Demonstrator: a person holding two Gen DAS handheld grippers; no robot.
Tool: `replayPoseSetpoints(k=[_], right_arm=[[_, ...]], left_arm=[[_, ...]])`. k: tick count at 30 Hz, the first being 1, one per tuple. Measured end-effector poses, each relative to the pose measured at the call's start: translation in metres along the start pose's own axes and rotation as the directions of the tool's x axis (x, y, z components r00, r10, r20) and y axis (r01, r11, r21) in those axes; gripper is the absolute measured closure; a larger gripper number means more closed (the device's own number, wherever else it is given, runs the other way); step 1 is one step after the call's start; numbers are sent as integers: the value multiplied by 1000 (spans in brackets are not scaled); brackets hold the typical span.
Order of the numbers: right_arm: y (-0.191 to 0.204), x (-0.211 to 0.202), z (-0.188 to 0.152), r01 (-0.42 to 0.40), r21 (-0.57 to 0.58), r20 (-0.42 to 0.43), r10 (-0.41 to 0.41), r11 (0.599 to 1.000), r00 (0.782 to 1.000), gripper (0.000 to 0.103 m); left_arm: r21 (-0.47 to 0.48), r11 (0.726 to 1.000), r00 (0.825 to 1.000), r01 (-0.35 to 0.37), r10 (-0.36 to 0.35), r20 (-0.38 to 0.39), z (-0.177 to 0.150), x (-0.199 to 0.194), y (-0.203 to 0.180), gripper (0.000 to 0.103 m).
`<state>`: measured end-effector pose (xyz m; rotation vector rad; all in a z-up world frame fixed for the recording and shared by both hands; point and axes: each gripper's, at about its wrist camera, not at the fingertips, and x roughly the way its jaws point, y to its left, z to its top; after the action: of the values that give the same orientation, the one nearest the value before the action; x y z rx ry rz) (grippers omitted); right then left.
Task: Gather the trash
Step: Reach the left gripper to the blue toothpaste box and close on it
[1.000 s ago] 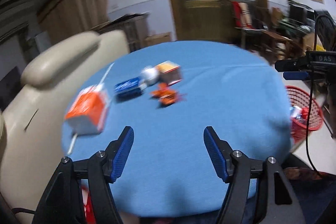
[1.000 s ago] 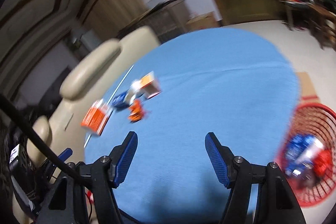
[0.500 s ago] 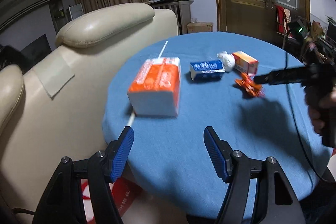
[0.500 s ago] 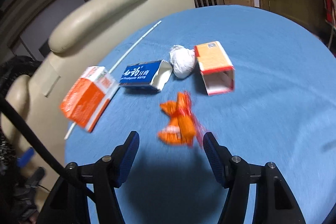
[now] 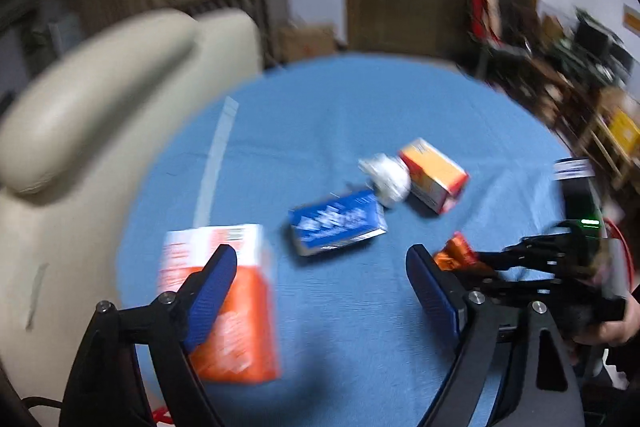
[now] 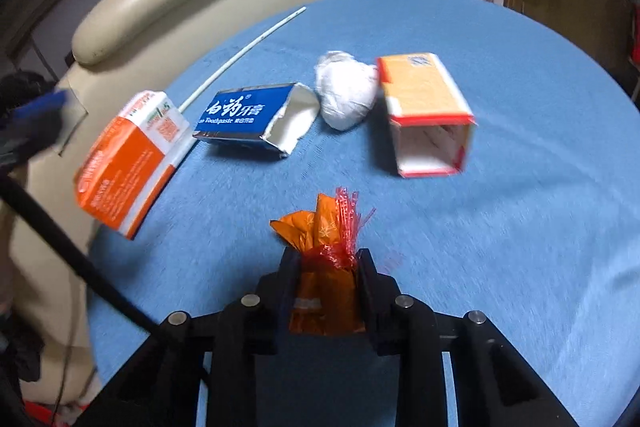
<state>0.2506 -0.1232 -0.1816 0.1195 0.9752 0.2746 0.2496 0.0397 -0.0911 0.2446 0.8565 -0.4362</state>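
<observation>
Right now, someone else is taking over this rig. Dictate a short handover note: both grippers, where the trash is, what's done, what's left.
Right gripper: shut on the crumpled orange foil wrapper, low over the blue tablecloth.
Left gripper: empty, fingers opening, by the orange-and-white carton.
On the cloth: blue toothpaste box, white crumpled wad, open orange box, white straw.
Done: wrapper gripped. Left: bin it, collect the rest.

Right gripper (image 6: 327, 277) — clamped on orange wrapper (image 6: 320, 227)

Wrapper lies nearer than the blue toothpaste box (image 6: 248, 117) — apart from it on the blue tablecloth (image 6: 520, 247).
</observation>
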Motion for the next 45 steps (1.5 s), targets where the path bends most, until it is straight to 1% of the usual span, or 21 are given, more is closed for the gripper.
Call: replayPoseSetpoints(k=[2,4,5,6,9,12,14,16,19,21,23,26,27,29,30,31,32,34,39,42,45], right_arm=[[-12,-16,-10,-22,33,11,22,999,1000,72],[-27,-36,-24,-37,64,22,35,997,999,72],[-38,-48,-32,-39,86,29,37,995,999,72],[-44,-57,-37,-41,108,37,37,993,999,72],[-68,-85,-57,-45,176,64,34,983,997,72],[-96,-113,-79,-41,262,97,16,964,995,72],[-111,-127,-91,-44,319,113,9,947,994,72],[-125,-145,-101,-29,354,128,-18,935,992,72],[-139,-167,-111,-11,397,152,-54,918,987,72],[-147,-178,-117,-5,424,165,-71,906,984,72],[-154,-191,-123,3,446,177,-91,895,980,72],[-161,-199,-128,11,477,193,-117,879,974,72],[-163,-201,-129,12,484,198,-123,875,973,72],[-164,-203,-130,10,492,206,-127,871,970,72],[-163,-204,-130,8,494,210,-128,869,969,72],[-162,-203,-130,6,494,212,-127,870,969,72],[-161,-204,-131,4,492,212,-125,871,969,72],[-156,-203,-129,-3,486,215,-115,874,970,72],[-141,-202,-126,-11,450,234,-107,893,966,72],[-136,-208,-128,-24,437,256,-99,899,962,72],[-132,-216,-133,-43,431,280,-88,901,956,72]], left_arm=[[36,999,999,1,1,-48,8,21,-7,16],[118,993,997,-6,15,-72,18,40,-15,16],[164,986,994,8,10,-109,21,52,-18,16],[207,978,988,13,19,-155,23,61,-23,16],[302,953,975,-14,80,-207,31,81,-29,16],[365,930,959,36,71,-276,36,96,-34,16],[423,906,955,14,113,-273,38,106,-41,16],[446,894,947,32,116,-301,38,116,-44,16],[485,874,942,29,138,-307,37,124,-44,16],[491,870,936,53,128,-327,39,129,-42,16],[493,868,931,60,130,-342,42,136,-40,16],[471,880,921,65,129,-368,45,146,-35,16],[450,891,920,67,119,-373,45,148,-33,16],[424,903,921,63,112,-373,47,149,-31,17],[407,911,924,63,100,-368,47,148,-29,23],[385,921,924,69,86,-372,47,147,-28,31],[368,927,921,70,81,-380,47,147,-26,31],[347,936,922,52,88,-376,46,144,-25,33],[236,971,916,40,59,-396,39,123,-22,36],[197,980,933,34,40,-358,32,96,-26,40],[138,990,955,36,7,-298,19,55,-33,41]])
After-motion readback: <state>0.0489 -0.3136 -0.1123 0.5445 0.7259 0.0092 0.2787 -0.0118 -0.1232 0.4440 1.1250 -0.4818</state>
